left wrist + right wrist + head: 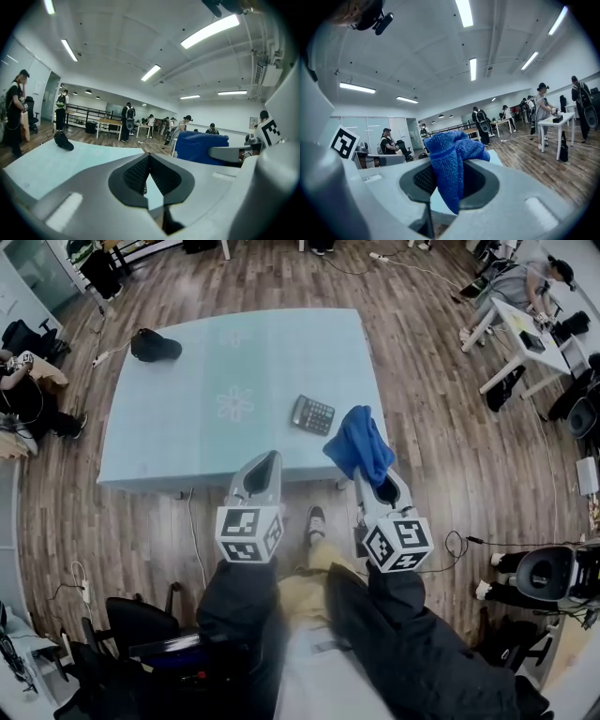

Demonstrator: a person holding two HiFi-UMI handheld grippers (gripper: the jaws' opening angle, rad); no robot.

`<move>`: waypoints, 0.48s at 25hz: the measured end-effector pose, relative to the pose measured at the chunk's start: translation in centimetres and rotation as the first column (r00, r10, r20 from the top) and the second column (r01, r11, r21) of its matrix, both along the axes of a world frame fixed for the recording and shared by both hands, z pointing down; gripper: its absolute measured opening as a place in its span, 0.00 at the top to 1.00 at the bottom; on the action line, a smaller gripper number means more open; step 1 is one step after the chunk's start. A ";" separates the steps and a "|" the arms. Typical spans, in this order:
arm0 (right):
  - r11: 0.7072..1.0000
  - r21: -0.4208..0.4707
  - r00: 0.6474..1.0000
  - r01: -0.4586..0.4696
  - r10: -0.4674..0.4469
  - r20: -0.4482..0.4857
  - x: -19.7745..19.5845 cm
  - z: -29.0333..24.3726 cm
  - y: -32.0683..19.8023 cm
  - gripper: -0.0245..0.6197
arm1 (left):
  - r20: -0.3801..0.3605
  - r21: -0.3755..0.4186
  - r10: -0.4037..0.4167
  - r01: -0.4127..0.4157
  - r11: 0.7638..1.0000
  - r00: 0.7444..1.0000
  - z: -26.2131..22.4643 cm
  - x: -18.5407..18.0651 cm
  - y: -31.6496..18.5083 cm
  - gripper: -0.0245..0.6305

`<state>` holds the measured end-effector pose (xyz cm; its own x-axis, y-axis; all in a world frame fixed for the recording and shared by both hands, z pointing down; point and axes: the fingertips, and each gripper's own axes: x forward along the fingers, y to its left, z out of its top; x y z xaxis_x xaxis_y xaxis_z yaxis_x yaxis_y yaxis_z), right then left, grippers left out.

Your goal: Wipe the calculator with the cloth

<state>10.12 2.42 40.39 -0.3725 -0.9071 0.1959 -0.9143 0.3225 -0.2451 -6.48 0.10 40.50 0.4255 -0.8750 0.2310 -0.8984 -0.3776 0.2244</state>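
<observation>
Blue cloth clamped in my right gripper, jaws tight, just right of calculator on surface; my left gripper jaws together, empty.

Counter mostly bare. Only obstacles: calculator near the front right, black cap at the far left corner, well apart. Open surface between them and across the left front. The left gripper is at the near edge, bare counter ahead of its fingers. The blue cloth in the right gripper crowds the calculator's right side.
</observation>
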 end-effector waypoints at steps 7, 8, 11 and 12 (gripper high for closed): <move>1.000 -0.028 1.000 0.011 -0.011 0.017 1.6 1.1 -7.7 0.81 | 0.046 -0.029 -0.010 0.011 1.000 0.999 0.6 1.1 -7.7 0.96; 0.999 -0.035 1.000 0.015 -0.014 0.020 1.7 1.5 -8.6 0.81 | 0.052 -0.034 -0.009 0.011 0.999 0.999 0.8 1.3 -8.7 0.96; 0.998 -0.055 0.999 0.023 -0.022 0.025 2.2 2.4 -11.3 0.81 | 0.061 -0.047 -0.005 0.008 0.999 0.998 1.5 2.0 -11.4 0.96; 0.998 -0.060 0.999 0.027 -0.025 0.026 2.3 2.7 -12.1 0.81 | 0.063 -0.049 -0.006 0.009 0.999 0.998 1.7 2.2 -12.3 0.96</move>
<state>12.43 -9.70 43.07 -0.4012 -0.8841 0.2397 -0.8991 0.3300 -0.2878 -4.29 -12.18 42.17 0.4026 -0.8648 0.3001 -0.9139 -0.3610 0.1858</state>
